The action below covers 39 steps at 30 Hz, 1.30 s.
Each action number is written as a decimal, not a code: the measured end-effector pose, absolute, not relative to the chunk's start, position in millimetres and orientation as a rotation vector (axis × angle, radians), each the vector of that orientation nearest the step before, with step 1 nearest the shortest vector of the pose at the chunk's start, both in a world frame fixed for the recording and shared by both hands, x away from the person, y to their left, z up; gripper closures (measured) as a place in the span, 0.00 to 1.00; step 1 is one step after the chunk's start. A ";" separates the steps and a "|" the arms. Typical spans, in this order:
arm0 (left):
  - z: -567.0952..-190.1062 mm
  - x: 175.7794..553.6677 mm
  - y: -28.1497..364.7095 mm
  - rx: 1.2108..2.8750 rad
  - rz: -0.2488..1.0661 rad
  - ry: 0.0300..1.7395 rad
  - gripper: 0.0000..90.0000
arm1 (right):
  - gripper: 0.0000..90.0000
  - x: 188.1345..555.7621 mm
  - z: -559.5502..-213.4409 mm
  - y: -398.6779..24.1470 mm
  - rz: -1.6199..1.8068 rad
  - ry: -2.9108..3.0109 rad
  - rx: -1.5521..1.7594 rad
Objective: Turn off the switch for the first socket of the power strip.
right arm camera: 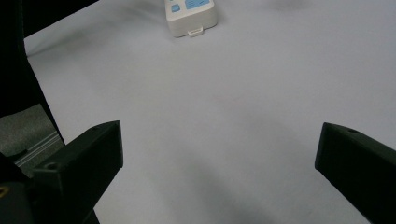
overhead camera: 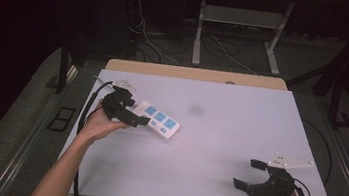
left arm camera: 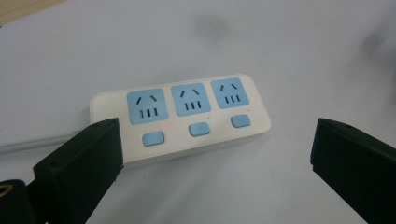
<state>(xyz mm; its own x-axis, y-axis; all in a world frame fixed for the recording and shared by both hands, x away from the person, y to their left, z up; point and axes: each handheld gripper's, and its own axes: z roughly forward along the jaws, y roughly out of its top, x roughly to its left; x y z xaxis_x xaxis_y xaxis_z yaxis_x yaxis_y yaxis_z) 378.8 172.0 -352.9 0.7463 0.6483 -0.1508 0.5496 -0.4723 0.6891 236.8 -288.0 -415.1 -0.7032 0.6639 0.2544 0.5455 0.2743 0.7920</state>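
From above, a white power strip (overhead camera: 159, 121) lay left of centre on the counter (overhead camera: 238, 136), the left gripper (overhead camera: 130, 114) released at its near end and the right gripper (overhead camera: 248, 175) released well apart; the left gripper view showed jaws spread before the strip; the right gripper view showed spread jaws over bare counter.

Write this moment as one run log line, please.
left gripper: open, at power strip | right gripper: open, empty | table: strip flat
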 end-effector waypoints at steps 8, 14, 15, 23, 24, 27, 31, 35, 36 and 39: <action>-358.5 389.8 173.5 2.185 0.164 0.930 0.03 | 0.01 236.6 -415.3 -287.3 1.408 2.409 1.148; -364.0 397.2 177.5 2.180 0.162 0.961 0.06 | 0.01 236.7 -415.3 -287.8 1.409 2.407 1.150; -364.7 398.2 178.4 2.176 0.160 0.967 0.07 | 0.01 236.7 -415.4 -287.8 1.409 2.407 1.150; -369.7 406.2 185.7 2.144 0.149 0.997 0.18 | 0.01 237.0 -416.1 -287.3 1.408 2.415 1.147; -369.7 406.2 185.7 2.144 0.149 0.997 0.20 | 0.01 237.1 -416.1 -287.2 1.406 2.417 1.145; -371.5 408.4 187.2 2.140 0.147 1.004 0.25 | 0.01 237.1 -416.2 -286.9 1.404 2.419 1.145; -373.5 411.6 189.0 2.120 0.146 1.021 0.38 | 0.01 237.4 -416.6 -286.7 1.401 2.425 1.143; -376.5 415.6 191.4 2.101 0.131 1.036 0.51 | 0.01 237.4 -416.9 -286.3 1.400 2.428 1.139; -377.6 416.9 192.0 2.100 0.128 1.038 0.54 | 0.01 237.4 -416.9 -286.4 1.400 2.429 1.138; -380.6 419.8 193.1 2.089 0.120 1.050 0.62 | 0.01 237.6 -417.0 -286.7 1.398 2.430 1.139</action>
<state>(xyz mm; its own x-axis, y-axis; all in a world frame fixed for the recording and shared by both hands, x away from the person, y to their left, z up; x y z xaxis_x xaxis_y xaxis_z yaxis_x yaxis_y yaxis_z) 419.8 193.1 -380.6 0.6546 0.7154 -0.2445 0.6419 -0.3551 0.6797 237.6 -286.7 -417.0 -0.7107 0.6560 0.2539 0.5493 0.2920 0.7830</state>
